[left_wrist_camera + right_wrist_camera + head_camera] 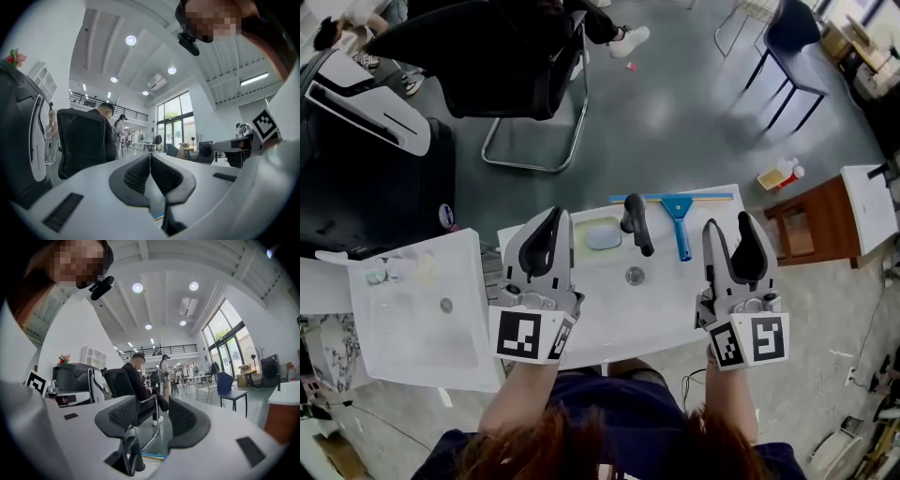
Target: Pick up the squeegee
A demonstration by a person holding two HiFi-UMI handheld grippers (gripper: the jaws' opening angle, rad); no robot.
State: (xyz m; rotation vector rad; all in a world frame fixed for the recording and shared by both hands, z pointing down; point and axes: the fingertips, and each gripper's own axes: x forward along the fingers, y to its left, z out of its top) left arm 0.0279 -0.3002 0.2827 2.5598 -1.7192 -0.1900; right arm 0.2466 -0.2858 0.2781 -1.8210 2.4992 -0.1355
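1. The squeegee (679, 208) lies flat at the far edge of the white basin top (666, 309). Its blade runs along that edge and its blue handle points back toward us. Neither gripper touches it.
2. The left gripper (554, 217) hangs over the top's left half. In the left gripper view, the left gripper (150, 157) has its ribbed pads pressed together at the tips, with nothing between them.
3. The right gripper (727, 223) is over the right end, just beside the squeegee handle. In the right gripper view, the right gripper (152, 408) has its jaws spread, and only the room beyond shows in the gap.
4. From both gripper views the squeegee (149, 456) is reduced to a thin blue-and-yellow sliver low between the jaw roots. The gripper bodies hide the rest.
5. A black faucet (636, 223) stands between the grippers, and the drain (635, 276) lies nearer us.
6. A pale pad (603, 234) sits left of the faucet. We cannot tell whether it is sponge or soap.
7. Our hands are hidden under the marker cubes (530, 335), so only the forearms show. The grippers and arms cover most of the top's near edge.
8. A second white basin (403, 319) sits off the left edge. The small items at its far corner are too blurred to name.
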